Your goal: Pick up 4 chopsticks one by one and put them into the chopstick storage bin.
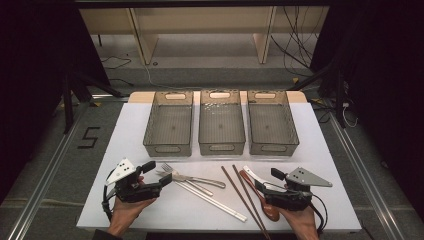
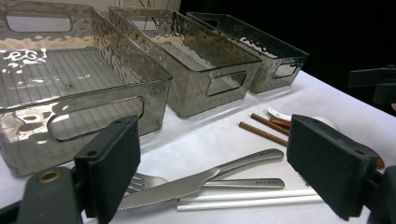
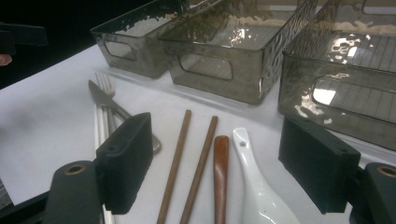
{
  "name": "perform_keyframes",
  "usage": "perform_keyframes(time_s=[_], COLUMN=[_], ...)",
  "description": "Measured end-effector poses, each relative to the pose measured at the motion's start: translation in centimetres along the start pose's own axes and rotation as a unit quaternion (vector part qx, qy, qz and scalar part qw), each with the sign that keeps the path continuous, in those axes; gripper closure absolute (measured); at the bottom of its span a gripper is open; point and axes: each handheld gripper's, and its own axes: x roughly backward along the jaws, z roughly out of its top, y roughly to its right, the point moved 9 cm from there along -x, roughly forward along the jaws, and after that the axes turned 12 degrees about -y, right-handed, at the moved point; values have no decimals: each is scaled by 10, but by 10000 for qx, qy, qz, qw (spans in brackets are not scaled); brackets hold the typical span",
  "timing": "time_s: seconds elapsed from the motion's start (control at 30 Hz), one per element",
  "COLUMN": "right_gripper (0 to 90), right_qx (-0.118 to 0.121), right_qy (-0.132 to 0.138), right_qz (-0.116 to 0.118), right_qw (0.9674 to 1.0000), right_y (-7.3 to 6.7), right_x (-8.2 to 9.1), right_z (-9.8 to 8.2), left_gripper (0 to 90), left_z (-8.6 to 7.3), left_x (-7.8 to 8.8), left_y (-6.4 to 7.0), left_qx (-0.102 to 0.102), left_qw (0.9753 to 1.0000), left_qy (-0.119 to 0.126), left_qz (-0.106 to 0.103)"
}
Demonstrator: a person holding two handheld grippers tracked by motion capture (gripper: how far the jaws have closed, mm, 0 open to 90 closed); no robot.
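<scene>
Cutlery lies along the front of a white board (image 1: 320,150): a metal fork (image 1: 172,170), a knife (image 1: 197,180), a pair of white chopsticks (image 1: 212,200), brown chopsticks (image 1: 245,195), a brown wooden spoon (image 1: 257,192) and a white ceramic spoon (image 1: 254,174). My left gripper (image 1: 159,177) rests at the front left, open, its jaws either side of the knife (image 2: 201,182) and fork (image 2: 144,182) without touching them. Over at the front right, my right gripper (image 1: 267,181) is open above the wooden spoon (image 3: 221,172), the white spoon (image 3: 257,191) and the brown chopsticks (image 3: 180,158).
Three translucent grey bins stand side by side at the back of the board: left (image 1: 167,148), middle (image 1: 221,148), right (image 1: 273,148). Nothing is inside them. Dark floor, cables and a wooden frame lie beyond the board's far edge.
</scene>
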Motion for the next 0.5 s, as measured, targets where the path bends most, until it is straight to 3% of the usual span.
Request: perform_keyframes(time_s=[0.33,0.5], right_gripper=[268,286], right_qx=[-42,-1], right_qy=[-303,-667], right_qz=[43,-48], right_qw=[9995,9978], right_y=[0,-1], right_x=[-3,-3], right_z=[0,3], left_gripper=[172,172], left_z=[0,0], left_x=[0,-1], left_y=[0,0], left_qx=[-11,-25], left_qw=[10000,10000], left_qy=[-7,-11], left_qz=[4,11])
